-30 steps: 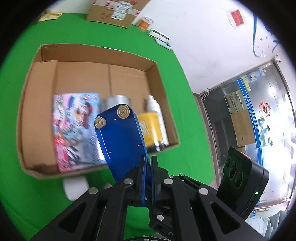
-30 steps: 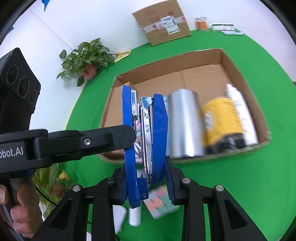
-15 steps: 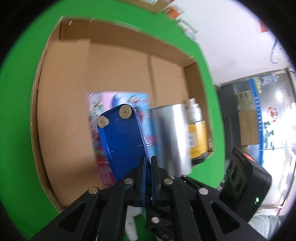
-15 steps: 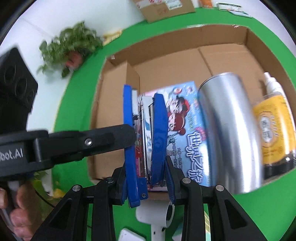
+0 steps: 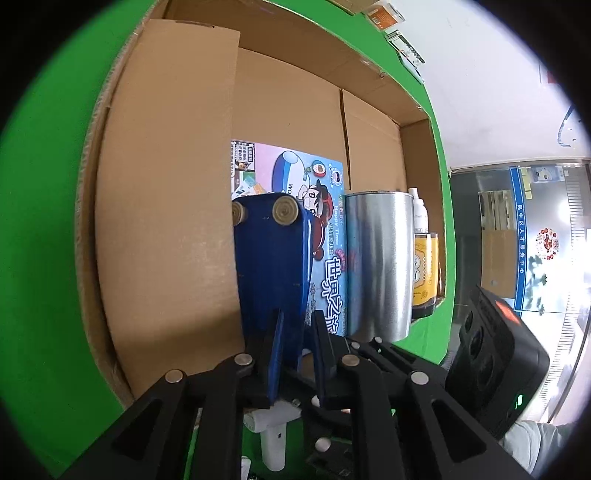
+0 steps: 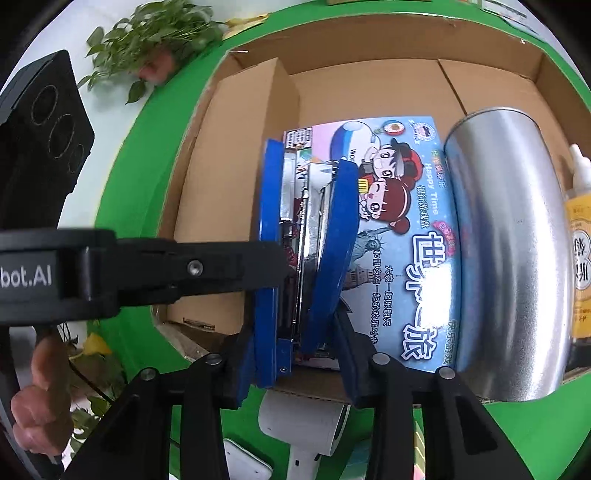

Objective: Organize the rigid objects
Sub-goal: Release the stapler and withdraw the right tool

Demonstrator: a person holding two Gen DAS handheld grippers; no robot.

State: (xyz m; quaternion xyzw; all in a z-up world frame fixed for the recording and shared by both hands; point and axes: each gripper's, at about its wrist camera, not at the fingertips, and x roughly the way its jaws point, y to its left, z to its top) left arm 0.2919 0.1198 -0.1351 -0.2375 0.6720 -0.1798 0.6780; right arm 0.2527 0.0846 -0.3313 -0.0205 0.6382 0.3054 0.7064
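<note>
Both grippers hold one blue stapler (image 6: pixel 308 236) over the open cardboard box (image 6: pixel 369 88). My right gripper (image 6: pixel 295 354) is shut on its rear, with the chrome staple track showing between the blue halves. My left gripper (image 5: pixel 297 354) is shut on the same stapler (image 5: pixel 271 258), seen from its base with two round feet. Below it in the box lie a colourful cartoon game box (image 6: pixel 399 221), a silver can (image 6: pixel 509 240) and a yellow-labelled bottle (image 6: pixel 580 251). The stapler hangs over the game box's left edge, next to bare cardboard floor (image 5: pixel 166 240).
A white handheld device (image 6: pixel 306 424) and a small white flat object (image 6: pixel 243 461) lie on the green table in front of the box. A potted plant (image 6: pixel 159 33) stands at the far left. A second taped box (image 5: pixel 354 3) sits beyond.
Both grippers moved forward and down with the stapler, from outside the near wall to low over the box interior. The box contents now loom much larger.
</note>
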